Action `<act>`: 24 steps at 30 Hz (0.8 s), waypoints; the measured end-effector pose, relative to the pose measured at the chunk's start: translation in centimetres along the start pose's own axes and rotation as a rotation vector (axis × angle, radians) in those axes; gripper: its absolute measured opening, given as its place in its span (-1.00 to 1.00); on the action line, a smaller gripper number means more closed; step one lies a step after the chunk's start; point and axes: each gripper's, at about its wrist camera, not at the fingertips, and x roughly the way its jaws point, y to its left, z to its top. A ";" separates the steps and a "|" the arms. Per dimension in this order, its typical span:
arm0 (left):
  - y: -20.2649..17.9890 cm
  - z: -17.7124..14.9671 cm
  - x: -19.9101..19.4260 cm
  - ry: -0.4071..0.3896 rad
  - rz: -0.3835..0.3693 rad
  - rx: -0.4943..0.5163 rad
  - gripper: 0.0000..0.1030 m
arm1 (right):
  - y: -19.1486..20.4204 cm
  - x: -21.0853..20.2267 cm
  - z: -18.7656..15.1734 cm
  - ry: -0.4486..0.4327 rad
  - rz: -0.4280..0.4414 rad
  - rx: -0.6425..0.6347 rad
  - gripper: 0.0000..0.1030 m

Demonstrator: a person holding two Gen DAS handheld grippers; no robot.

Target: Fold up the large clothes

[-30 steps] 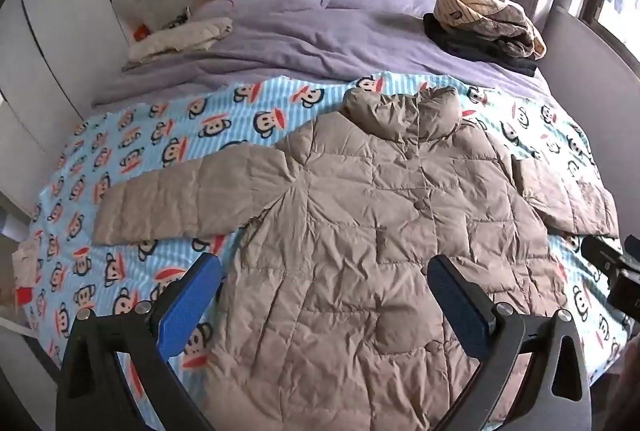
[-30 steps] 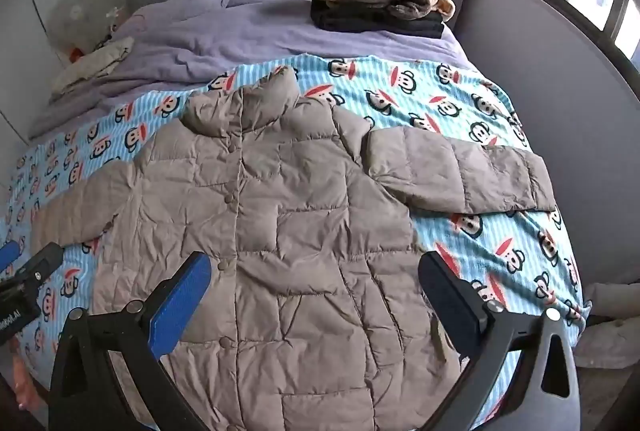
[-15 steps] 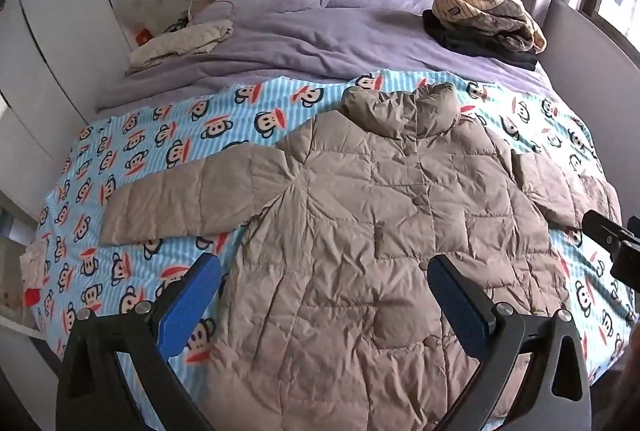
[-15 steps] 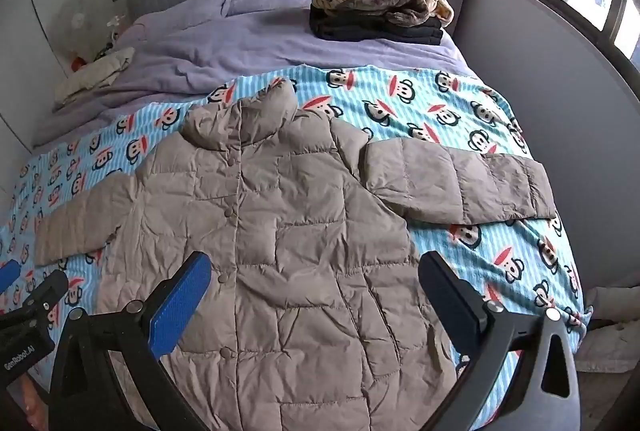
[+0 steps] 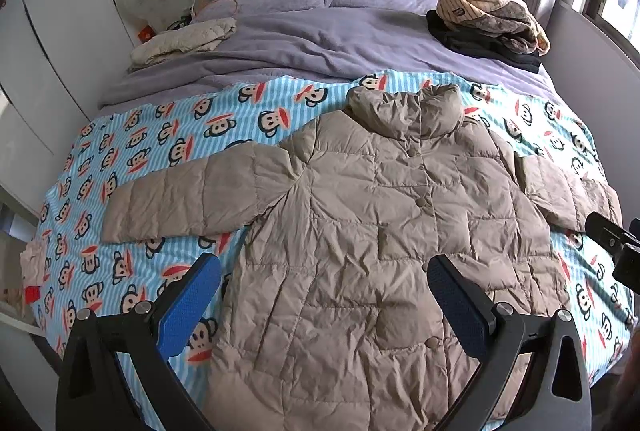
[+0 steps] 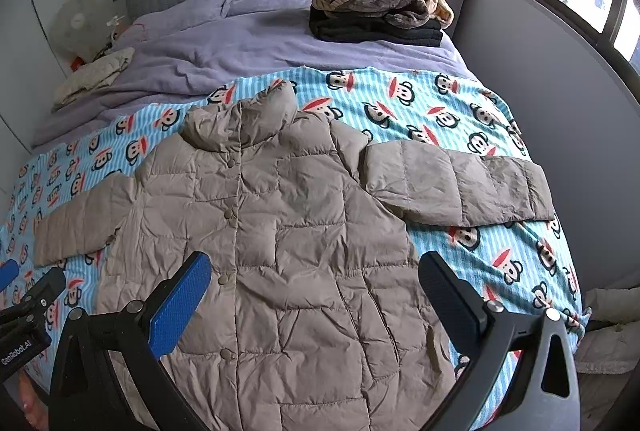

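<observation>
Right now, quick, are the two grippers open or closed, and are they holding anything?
Left gripper: open, holding nothing, above the puffy coat.
Right gripper: open, holding nothing, also above the coat.

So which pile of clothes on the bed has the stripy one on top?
The pile by the window: a cream striped garment tops its dark clothes. The pale pile near the fan has no stripes.

A taupe quilted puffer coat (image 6: 280, 231) lies face up, buttoned, sleeves spread, on a blue striped monkey-print blanket (image 6: 440, 103). The right gripper (image 6: 316, 291) hovers above the coat's lower half, blue-padded jaws wide apart and empty. Beyond the coat's collar, a stack of folded clothes (image 6: 376, 7) sits on the lilac duvet (image 6: 240, 43).
</observation>
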 end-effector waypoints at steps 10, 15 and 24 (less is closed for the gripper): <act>0.1 0.1 -0.1 -0.001 0.002 -0.001 1.00 | 0.1 -0.1 0.1 -0.001 -0.002 0.000 1.00; 0.1 0.1 -0.1 -0.001 0.002 -0.002 1.00 | 0.1 -0.1 0.1 -0.003 -0.001 -0.001 1.00; 0.2 0.2 -0.1 0.003 0.002 -0.002 1.00 | 0.0 -0.1 0.3 -0.001 -0.003 -0.001 1.00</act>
